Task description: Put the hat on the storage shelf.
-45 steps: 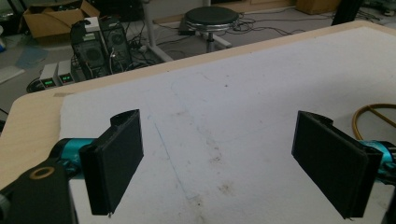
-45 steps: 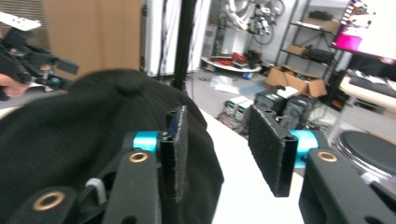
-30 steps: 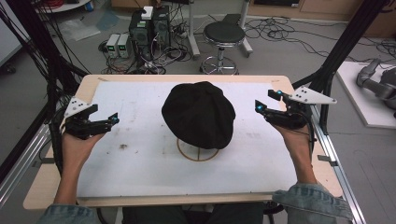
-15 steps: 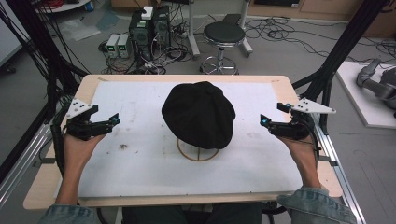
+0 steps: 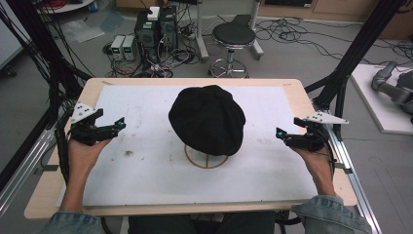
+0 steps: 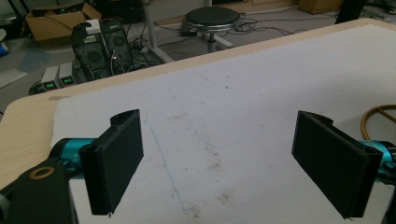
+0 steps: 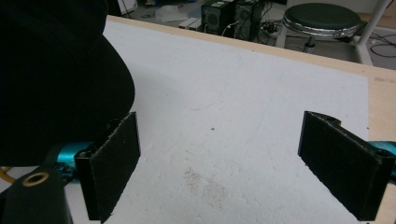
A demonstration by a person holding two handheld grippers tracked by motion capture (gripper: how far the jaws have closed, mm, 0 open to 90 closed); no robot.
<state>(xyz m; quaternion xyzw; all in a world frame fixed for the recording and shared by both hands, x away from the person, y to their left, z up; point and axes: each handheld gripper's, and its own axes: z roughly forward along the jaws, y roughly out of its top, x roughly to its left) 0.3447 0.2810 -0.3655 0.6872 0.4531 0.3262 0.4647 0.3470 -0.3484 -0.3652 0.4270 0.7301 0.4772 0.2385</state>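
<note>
A black cap (image 5: 207, 118) sits on a round wooden stand (image 5: 207, 159) in the middle of the white board (image 5: 146, 195). My left gripper (image 5: 119, 125) rests low at the board's left side, open, nothing between its jaws; in the left gripper view it (image 6: 219, 165) faces bare board, with the stand's ring (image 6: 378, 119) at the right edge. My right gripper (image 5: 280, 133) is at the board's right side, apart from the cap. Its jaws have just been opening and stand wide and empty (image 7: 219, 163), with the cap (image 7: 56, 79) at the left in the right gripper view.
The wooden table edge (image 5: 195, 82) frames the board. Behind the table stand a black stool (image 5: 234, 36), computer boxes (image 5: 156, 29) and loose cables on the floor. Black frame posts (image 5: 350, 63) rise at both sides. A metal rail (image 5: 348, 165) runs along the right edge.
My right gripper has come down and outward to the right, away from the cap, toward the board's right edge. My left gripper has stayed put. The cap has not moved.
</note>
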